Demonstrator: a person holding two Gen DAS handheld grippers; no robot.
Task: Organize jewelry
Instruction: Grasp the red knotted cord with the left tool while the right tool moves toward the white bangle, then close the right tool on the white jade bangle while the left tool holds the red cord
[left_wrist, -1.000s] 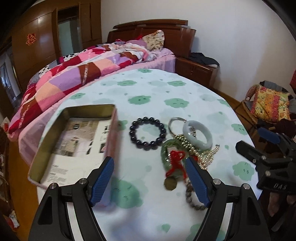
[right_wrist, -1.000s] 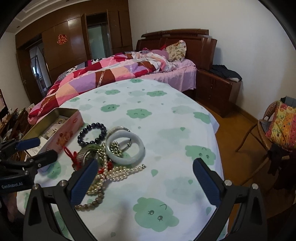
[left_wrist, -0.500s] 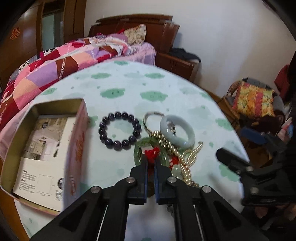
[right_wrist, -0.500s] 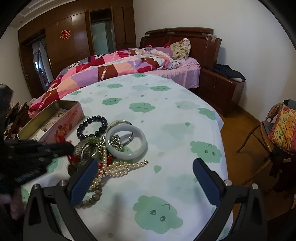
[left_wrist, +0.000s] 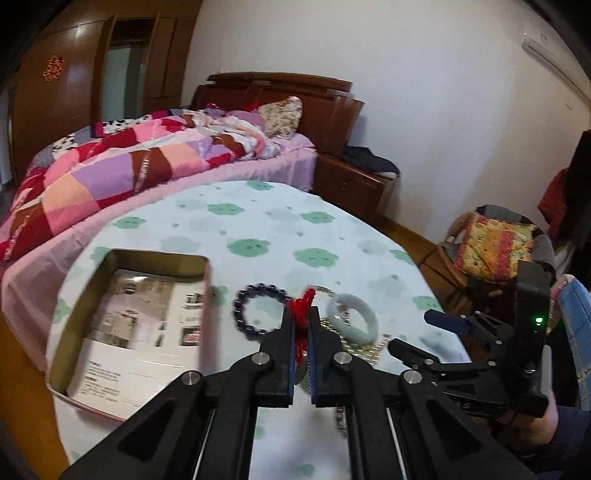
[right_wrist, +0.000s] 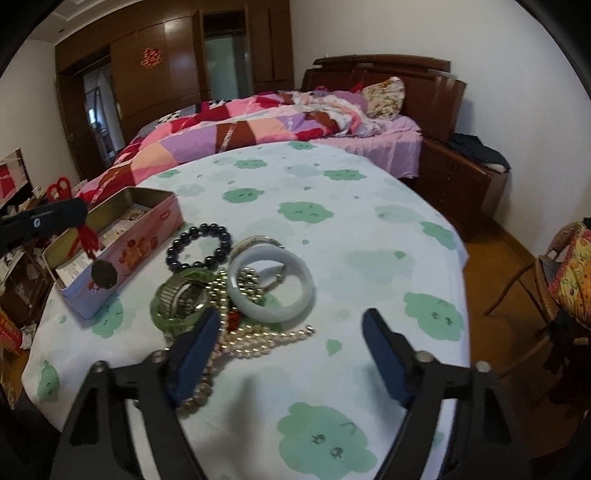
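Observation:
My left gripper (left_wrist: 301, 321) is shut on a red-cord charm (left_wrist: 302, 306) and holds it lifted off the table. In the right wrist view the charm (right_wrist: 96, 258) hangs with its dark pendant in front of the open pink tin box (right_wrist: 147, 236). The tin (left_wrist: 133, 317) lies left of the left gripper. A dark bead bracelet (right_wrist: 197, 245), a pale jade bangle (right_wrist: 271, 284), a green bangle (right_wrist: 181, 299) and pearl strands (right_wrist: 258, 338) lie in a heap. My right gripper (right_wrist: 288, 350) is open and empty, just in front of the heap.
The round table (right_wrist: 332, 192) has a white cloth with green cloud prints. A bed (right_wrist: 258, 122) with a patchwork quilt stands behind it. A wicker chair (right_wrist: 561, 273) with a bright cushion stands at the right. Clutter lies on the floor at the left.
My left gripper closed on the red-cord charm and lifted it off the heap toward the tin. My right gripper moved closer to the heap, its jaws narrower.

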